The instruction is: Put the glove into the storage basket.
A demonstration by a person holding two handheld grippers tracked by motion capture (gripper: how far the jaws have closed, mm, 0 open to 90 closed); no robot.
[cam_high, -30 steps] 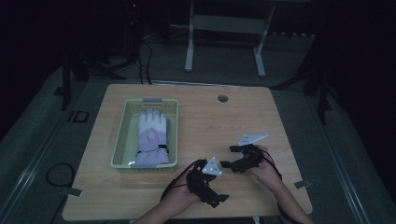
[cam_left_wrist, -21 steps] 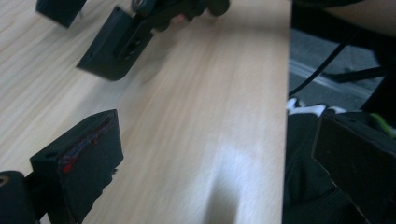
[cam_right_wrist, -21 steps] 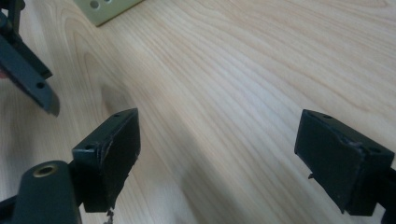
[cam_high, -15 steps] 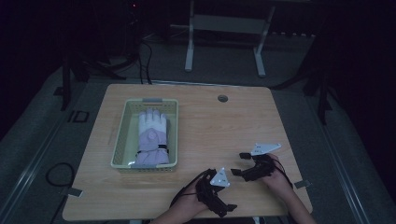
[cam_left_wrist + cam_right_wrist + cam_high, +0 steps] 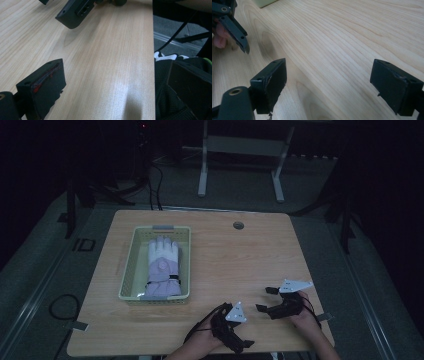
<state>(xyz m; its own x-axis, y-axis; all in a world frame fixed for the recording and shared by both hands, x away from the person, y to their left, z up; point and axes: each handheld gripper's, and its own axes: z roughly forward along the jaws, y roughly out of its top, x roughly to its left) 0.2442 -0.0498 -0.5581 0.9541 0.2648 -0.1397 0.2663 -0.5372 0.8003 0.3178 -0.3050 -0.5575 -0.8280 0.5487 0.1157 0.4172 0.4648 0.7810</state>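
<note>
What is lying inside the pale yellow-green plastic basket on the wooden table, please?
One white and lilac glove lies flat in the pale yellow-green plastic basket, fingers pointing to the far end. Whatever may be beneath the glove is covered.

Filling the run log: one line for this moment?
left gripper: open, empty, near table edge | right gripper: open, empty | glove: in basket, untouched

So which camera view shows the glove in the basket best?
The high view: the glove lies whole inside the yellow basket, fingers pointing away from the person. The right gripper view catches just a basket corner; the left gripper view looks across bare table.
</note>
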